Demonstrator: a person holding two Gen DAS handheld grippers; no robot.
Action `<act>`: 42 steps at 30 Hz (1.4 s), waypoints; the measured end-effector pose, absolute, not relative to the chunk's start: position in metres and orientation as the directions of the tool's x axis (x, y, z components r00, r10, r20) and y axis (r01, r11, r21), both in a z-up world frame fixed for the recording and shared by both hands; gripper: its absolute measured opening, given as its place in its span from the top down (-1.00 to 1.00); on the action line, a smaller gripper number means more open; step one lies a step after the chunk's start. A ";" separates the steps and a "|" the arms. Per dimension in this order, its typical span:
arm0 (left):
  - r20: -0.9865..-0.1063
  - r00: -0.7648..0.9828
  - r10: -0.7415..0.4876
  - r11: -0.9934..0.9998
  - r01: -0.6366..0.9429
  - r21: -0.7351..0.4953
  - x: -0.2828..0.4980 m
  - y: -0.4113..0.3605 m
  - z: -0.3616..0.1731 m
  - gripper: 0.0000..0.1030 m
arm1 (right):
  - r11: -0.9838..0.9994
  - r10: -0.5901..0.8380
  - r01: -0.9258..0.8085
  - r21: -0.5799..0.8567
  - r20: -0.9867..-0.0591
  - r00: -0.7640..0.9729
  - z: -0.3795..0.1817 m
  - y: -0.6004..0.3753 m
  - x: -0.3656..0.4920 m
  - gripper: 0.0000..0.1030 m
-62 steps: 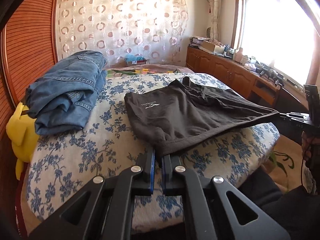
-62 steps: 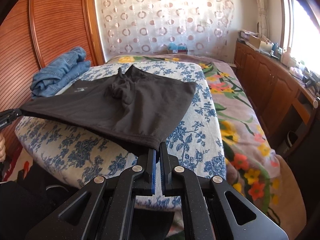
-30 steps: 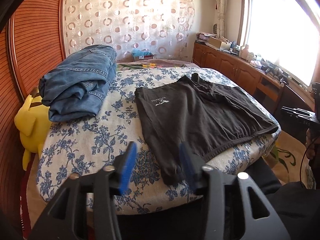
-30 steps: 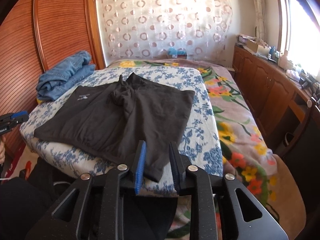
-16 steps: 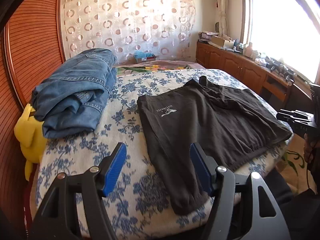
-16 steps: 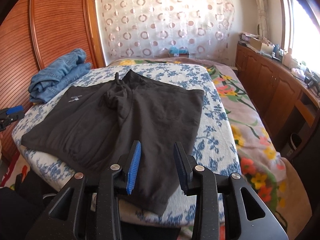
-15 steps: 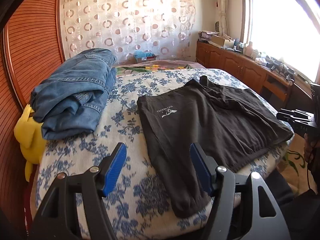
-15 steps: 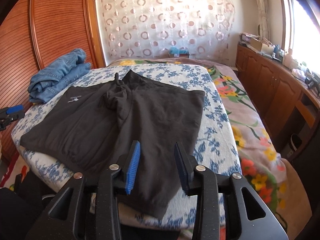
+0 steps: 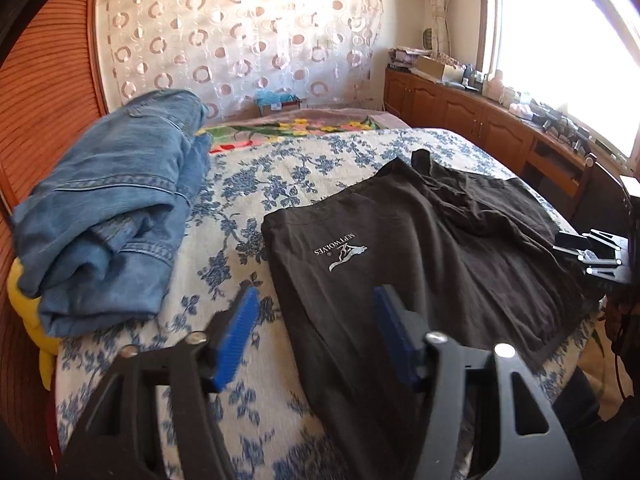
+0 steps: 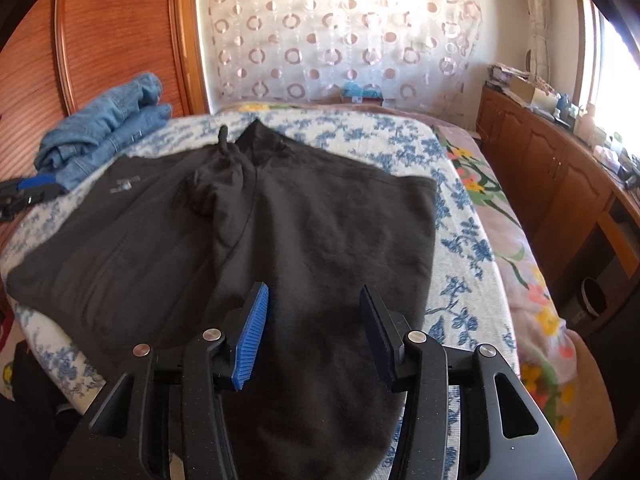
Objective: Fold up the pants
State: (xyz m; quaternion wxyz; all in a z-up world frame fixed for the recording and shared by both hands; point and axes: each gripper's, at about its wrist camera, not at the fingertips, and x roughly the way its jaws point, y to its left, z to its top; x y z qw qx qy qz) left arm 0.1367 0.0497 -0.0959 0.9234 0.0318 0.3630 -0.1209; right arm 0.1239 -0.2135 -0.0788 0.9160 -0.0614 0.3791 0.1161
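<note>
Here the black pants (image 9: 432, 248) lie spread flat on the bed (image 9: 280, 176), over its blue-flowered cover, with the printed logo (image 9: 340, 252) facing up near the edge that lies toward the left gripper. The waist end reaches the near edge of the bed and droops a little over it, and a bunched fold with the drawstring sits at the far middle of the cloth (image 10: 224, 168). The left gripper (image 9: 314, 332) hangs above the near left corner of the pants; its jaws stand spread, have just been closing a little, and touch no cloth, though the edge of the pants shows between them. The right gripper (image 10: 314, 328) hangs above the near right part of the pants (image 10: 320, 240); its jaws are spread too, have just been opening, and the dark fabric lies below them unpinched. A pile of folded blue jeans (image 9: 116, 208) rests on the bed just beside the pants, apart from them, with something yellow (image 9: 24, 312) beneath its near end. Wooden cabinets (image 10: 560, 184) run along the window side.
</note>
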 end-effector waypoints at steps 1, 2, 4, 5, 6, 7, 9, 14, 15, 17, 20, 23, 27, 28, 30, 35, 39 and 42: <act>-0.682 0.703 -0.201 0.969 0.245 -0.033 0.141 0.050 -0.098 -0.06 | 0.965 0.154 -0.257 -0.042 -0.703 0.695 -0.081 -0.212 0.123 0.03; -0.688 0.698 -0.199 0.970 0.242 -0.035 0.146 0.051 -0.100 -0.02 | 0.966 0.150 -0.255 -0.048 -0.698 0.700 -0.082 -0.211 0.122 0.00; -0.700 0.688 -0.189 0.971 0.236 -0.030 0.157 0.052 -0.104 0.07 | 0.968 0.156 -0.249 -0.037 -0.689 0.707 -0.083 -0.213 0.120 -0.02; -0.706 0.684 -0.183 0.972 0.234 -0.024 0.162 0.051 -0.105 0.10 | 0.968 0.158 -0.249 -0.035 -0.685 0.711 -0.084 -0.214 0.120 -0.03; -0.710 0.681 -0.179 0.972 0.234 -0.020 0.167 0.052 -0.107 0.15 | 0.967 0.158 -0.251 -0.039 -0.682 0.714 -0.084 -0.214 0.119 -0.03; -0.714 0.676 -0.179 0.972 0.236 -0.020 0.172 0.052 -0.108 0.20 | 0.967 0.157 -0.253 -0.042 -0.683 0.713 -0.084 -0.214 0.120 -0.03; -0.724 0.669 -0.168 0.974 0.225 -0.018 0.184 0.052 -0.110 0.27 | 0.966 0.163 -0.257 -0.038 -0.683 0.712 -0.084 -0.215 0.120 -0.04; -0.744 0.658 -0.116 0.982 0.188 0.013 0.206 0.053 -0.115 0.32 | 0.966 0.158 -0.255 -0.044 -0.678 0.718 -0.084 -0.214 0.119 -0.04; -0.746 0.656 -0.114 0.983 0.182 0.010 0.209 0.055 -0.117 0.35 | 0.966 0.155 -0.255 -0.049 -0.676 0.720 -0.085 -0.213 0.119 -0.04; -0.753 0.649 -0.110 0.985 0.171 0.003 0.216 0.057 -0.119 0.36 | 0.965 0.155 -0.257 -0.052 -0.674 0.722 -0.085 -0.212 0.119 -0.04; -0.771 0.617 -0.156 0.981 0.186 -0.049 0.224 0.061 -0.126 0.57 | 0.965 0.159 -0.257 -0.047 -0.674 0.722 -0.085 -0.212 0.119 -0.04; -0.766 0.618 -0.177 0.980 0.183 -0.079 0.223 0.064 -0.124 0.71 | 0.967 0.156 -0.251 -0.047 -0.671 0.725 -0.085 -0.213 0.119 -0.04; -0.752 0.635 -0.175 0.979 0.196 -0.063 0.221 0.061 -0.118 0.97 | 0.967 0.153 -0.250 -0.051 -0.669 0.727 -0.085 -0.212 0.118 -0.04; -0.745 0.647 -0.164 0.980 0.190 -0.051 0.221 0.061 -0.115 0.97 | 0.967 0.153 -0.250 -0.050 -0.670 0.727 -0.085 -0.212 0.118 -0.04; -0.727 0.672 -0.142 0.986 0.163 -0.042 0.222 0.066 -0.107 0.98 | 0.967 0.152 -0.249 -0.051 -0.669 0.728 -0.085 -0.212 0.118 -0.04; -0.714 0.690 -0.119 0.991 0.132 -0.037 0.228 0.080 -0.097 0.97 | 0.967 0.151 -0.249 -0.054 -0.667 0.730 -0.086 -0.213 0.116 -0.04; -0.713 0.689 -0.131 0.988 0.151 -0.036 0.224 0.079 -0.095 0.88 | 0.967 0.150 -0.248 -0.054 -0.667 0.730 -0.086 -0.213 0.116 -0.04; -0.710 0.694 -0.120 0.988 0.155 -0.015 0.216 0.073 -0.092 0.79 | 0.967 0.150 -0.248 -0.054 -0.667 0.730 -0.086 -0.213 0.116 -0.04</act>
